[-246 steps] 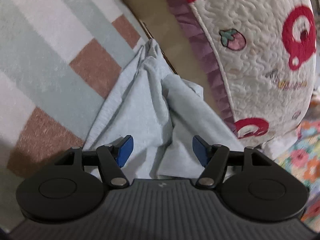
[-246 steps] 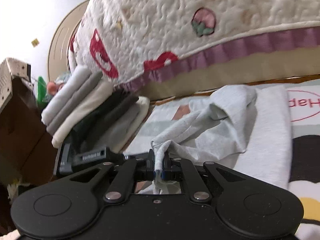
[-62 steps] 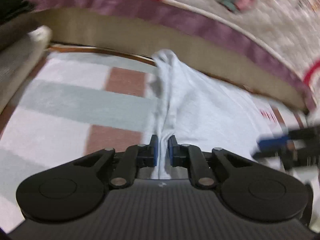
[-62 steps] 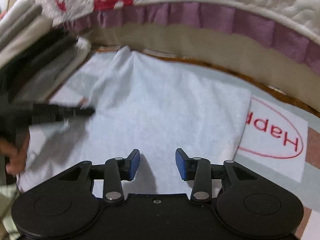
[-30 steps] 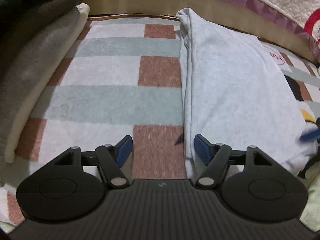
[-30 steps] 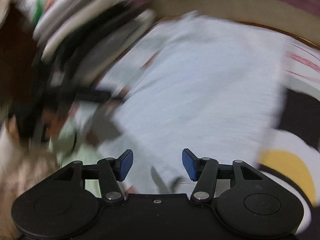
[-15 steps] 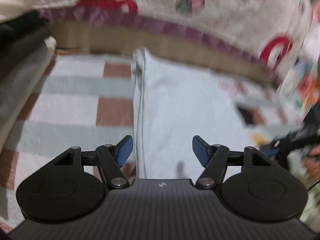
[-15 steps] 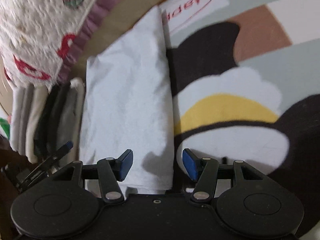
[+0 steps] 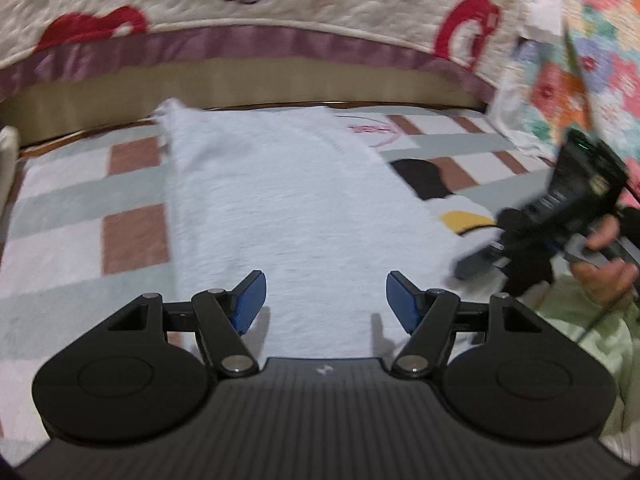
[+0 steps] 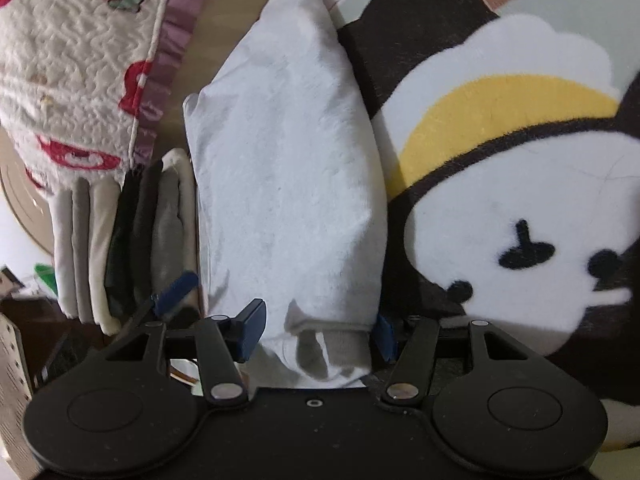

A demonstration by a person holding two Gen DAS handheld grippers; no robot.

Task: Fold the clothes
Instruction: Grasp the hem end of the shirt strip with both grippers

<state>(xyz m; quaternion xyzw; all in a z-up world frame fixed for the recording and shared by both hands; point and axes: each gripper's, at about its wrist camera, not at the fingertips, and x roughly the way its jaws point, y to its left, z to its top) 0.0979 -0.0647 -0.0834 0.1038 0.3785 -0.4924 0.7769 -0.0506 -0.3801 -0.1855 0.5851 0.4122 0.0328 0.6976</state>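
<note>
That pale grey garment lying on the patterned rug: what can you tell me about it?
The pale grey garment looks like soft knit cotton, folded into a long, fairly smooth slab lying flat on the patterned rug. One short end reaches the bed base; the near end shows a ribbed hem between the open right tongs, which do not pinch it. A stack of folded clothes lies alongside.

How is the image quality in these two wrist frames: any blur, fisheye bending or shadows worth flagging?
Left wrist view: motion-smeared, the right gripper and the hand holding it worst, the light garment soft; the quilt's purple trim bows into an arc. Right wrist view: sharper, the garment crisp, with dark shading along its right edge on the rug; corners vignetted black.
</note>
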